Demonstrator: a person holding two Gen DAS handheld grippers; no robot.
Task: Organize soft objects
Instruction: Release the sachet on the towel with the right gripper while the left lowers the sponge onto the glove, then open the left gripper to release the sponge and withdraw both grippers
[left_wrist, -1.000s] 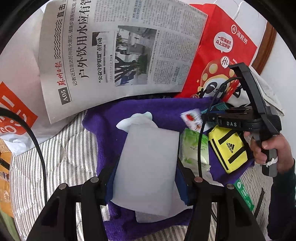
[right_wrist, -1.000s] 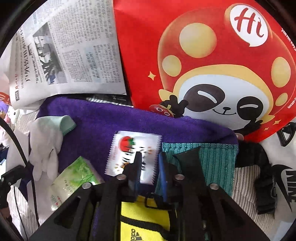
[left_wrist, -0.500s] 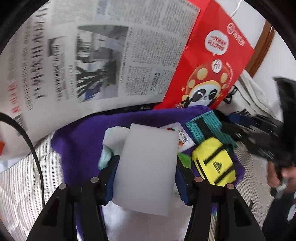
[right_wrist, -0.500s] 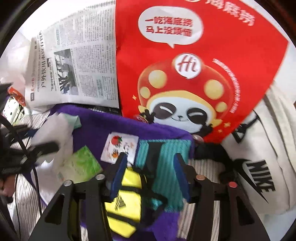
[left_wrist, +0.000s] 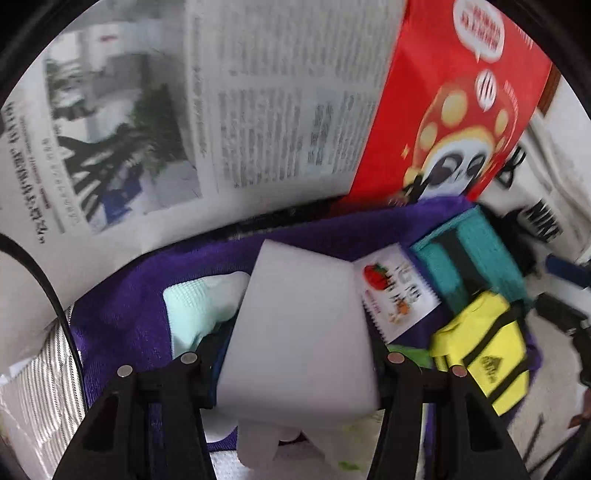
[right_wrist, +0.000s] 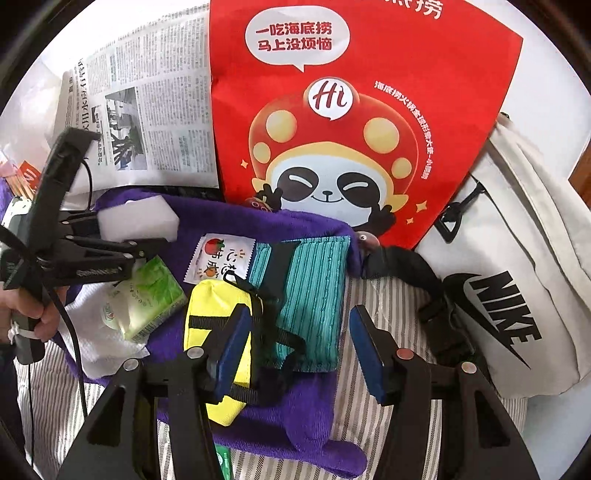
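Observation:
My left gripper (left_wrist: 295, 360) is shut on a white foam sponge block (left_wrist: 299, 332) and holds it over the back left of a purple towel (left_wrist: 122, 306); the block also shows in the right wrist view (right_wrist: 138, 218). My right gripper (right_wrist: 295, 343) is open and empty above a teal striped pouch (right_wrist: 314, 295) and a yellow Adidas pouch (right_wrist: 212, 314). On the towel (right_wrist: 288, 417) also lie a strawberry sachet (right_wrist: 221, 258), a green tissue pack (right_wrist: 155, 295) and a white glove (left_wrist: 199, 302).
A red panda paper bag (right_wrist: 351, 110) and a newspaper (right_wrist: 155, 110) stand behind the towel. A white Nike bag (right_wrist: 517, 295) with a black strap lies to the right. Striped bedding (right_wrist: 373, 302) is underneath.
My left gripper has carried the sponge block forward toward the newspaper. My right gripper has opened, let go of the yellow pouch and drawn back.

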